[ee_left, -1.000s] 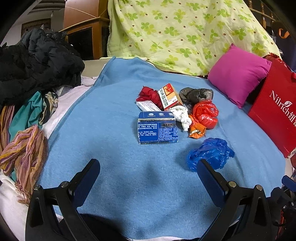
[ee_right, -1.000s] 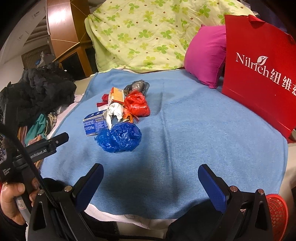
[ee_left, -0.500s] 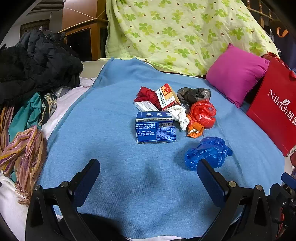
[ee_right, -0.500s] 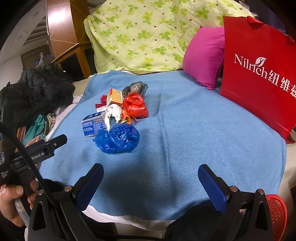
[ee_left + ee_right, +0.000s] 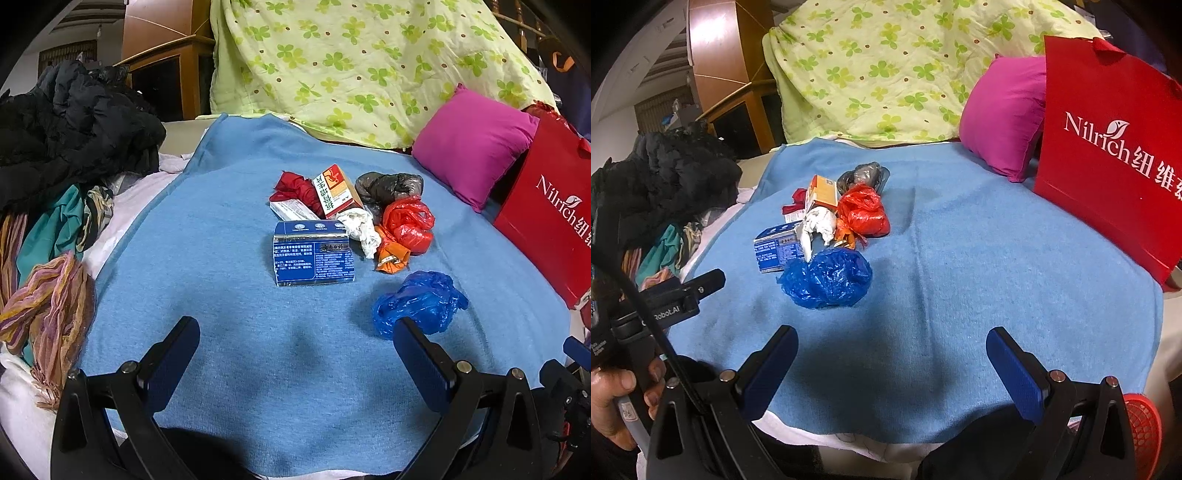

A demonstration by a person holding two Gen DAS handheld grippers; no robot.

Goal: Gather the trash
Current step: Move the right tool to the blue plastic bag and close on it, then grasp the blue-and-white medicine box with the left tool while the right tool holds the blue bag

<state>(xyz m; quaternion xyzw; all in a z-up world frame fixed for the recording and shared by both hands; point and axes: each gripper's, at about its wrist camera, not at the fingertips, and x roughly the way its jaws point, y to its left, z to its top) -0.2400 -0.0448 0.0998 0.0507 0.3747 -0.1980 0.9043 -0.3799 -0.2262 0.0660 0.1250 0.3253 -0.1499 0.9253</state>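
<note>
While both grippers hang over the near edge of the blue blanket (image 5: 221,258), nothing has yet been picked up.

From the left wrist, the left gripper (image 5: 295,343) stands wide with bare blue pads. Taking the blue box (image 5: 313,258) as landmark: it lies flat near the blanket's middle, straight ahead of the gripper. Behind it, touching, sit a white slim packet (image 5: 291,208), a red crumpled wrapper (image 5: 295,188) and an orange-and-white carton (image 5: 337,192). To its right lie a white paper wad (image 5: 360,227), an orange scrap (image 5: 391,256), a red plastic bag (image 5: 408,225) and, farther back, a grey plastic bag (image 5: 389,186). A blue plastic bag (image 5: 417,302) sits nearer and to the right of the box, just apart from the heap and just beyond the gripper's right finger. Compared with a second ago, the heap has slid only slightly in view; nothing on the blanket has moved.

From the right wrist, the right gripper (image 5: 892,347) is likewise wide and empty. The blue box (image 5: 775,251) lies ahead to the left, with the blue plastic bag (image 5: 827,278) in front of it and nearest the fingers. Right of the box, well apart, a red paper bag (image 5: 1108,155) stands against a pink cushion (image 5: 1001,114). This view has drifted a little nearer the heap, which suggests an approach just begun; collection is probably at its very start, with the blue plastic bag the likeliest first pick.
</note>
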